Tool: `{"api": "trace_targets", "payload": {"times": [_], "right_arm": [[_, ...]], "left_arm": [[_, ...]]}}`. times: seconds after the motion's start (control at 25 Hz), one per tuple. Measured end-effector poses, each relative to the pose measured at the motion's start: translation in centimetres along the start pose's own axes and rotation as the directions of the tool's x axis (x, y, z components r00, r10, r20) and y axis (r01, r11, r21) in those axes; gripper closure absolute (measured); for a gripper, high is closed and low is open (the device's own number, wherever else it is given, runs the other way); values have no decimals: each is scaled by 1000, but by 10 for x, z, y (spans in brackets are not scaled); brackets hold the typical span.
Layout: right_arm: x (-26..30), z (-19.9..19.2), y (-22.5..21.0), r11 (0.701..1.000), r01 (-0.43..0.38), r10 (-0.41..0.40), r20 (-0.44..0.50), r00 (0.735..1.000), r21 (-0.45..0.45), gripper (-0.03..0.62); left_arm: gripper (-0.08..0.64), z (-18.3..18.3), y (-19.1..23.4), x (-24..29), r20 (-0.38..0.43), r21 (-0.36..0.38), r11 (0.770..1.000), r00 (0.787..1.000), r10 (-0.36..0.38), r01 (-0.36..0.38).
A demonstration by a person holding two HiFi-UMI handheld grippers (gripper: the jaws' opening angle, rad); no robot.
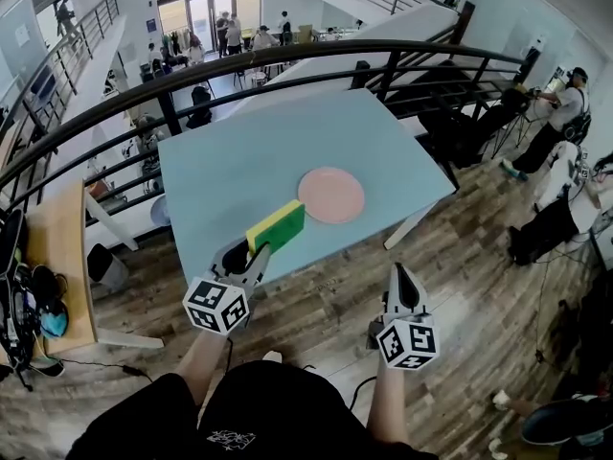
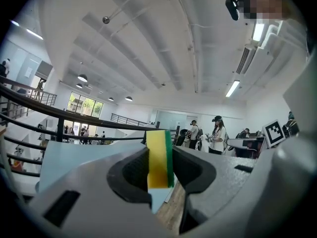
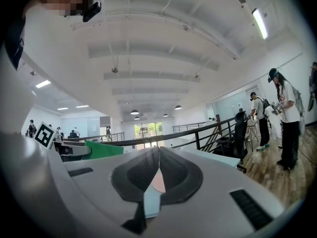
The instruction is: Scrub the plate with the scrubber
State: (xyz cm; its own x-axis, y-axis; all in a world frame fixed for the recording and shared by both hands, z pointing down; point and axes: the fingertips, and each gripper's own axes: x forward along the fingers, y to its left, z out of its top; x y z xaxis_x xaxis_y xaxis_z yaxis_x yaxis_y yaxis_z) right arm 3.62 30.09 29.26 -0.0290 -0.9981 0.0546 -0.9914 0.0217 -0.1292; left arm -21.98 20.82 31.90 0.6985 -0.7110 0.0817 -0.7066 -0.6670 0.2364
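A pink plate [image 1: 331,195] lies on the light-blue table [image 1: 239,161], near its front right part. My left gripper [image 1: 261,249] is shut on a yellow-and-green scrubber [image 1: 276,226] that juts over the table's front edge, just left of the plate and apart from it. In the left gripper view the scrubber [image 2: 159,158] stands on edge between the jaws, green side to the right. My right gripper [image 1: 399,274] is shut with nothing in it, below the table's edge over the wooden floor. Through its jaws a sliver of the plate [image 3: 158,182] shows.
A black railing [image 1: 287,60] curves behind the table. A wooden side table [image 1: 59,257] with bags stands at the left. People stand at the right [image 1: 556,113] and on the lower floor beyond the railing. Wooden floor [image 1: 316,305] lies between me and the table.
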Motion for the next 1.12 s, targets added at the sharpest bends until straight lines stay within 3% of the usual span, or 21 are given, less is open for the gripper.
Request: {"api": "trace_targets", "payload": {"times": [0.64, 1.12], "right_arm": [[29, -27, 51, 1000, 27, -26, -50, 998, 13, 586], [77, -38, 22, 1000, -1, 4, -74, 997, 31, 586]], "left_arm": [[428, -12, 64, 1, -26, -14, 999, 998, -53, 53], [428, -19, 74, 45, -46, -18, 1000, 999, -25, 24]]}}
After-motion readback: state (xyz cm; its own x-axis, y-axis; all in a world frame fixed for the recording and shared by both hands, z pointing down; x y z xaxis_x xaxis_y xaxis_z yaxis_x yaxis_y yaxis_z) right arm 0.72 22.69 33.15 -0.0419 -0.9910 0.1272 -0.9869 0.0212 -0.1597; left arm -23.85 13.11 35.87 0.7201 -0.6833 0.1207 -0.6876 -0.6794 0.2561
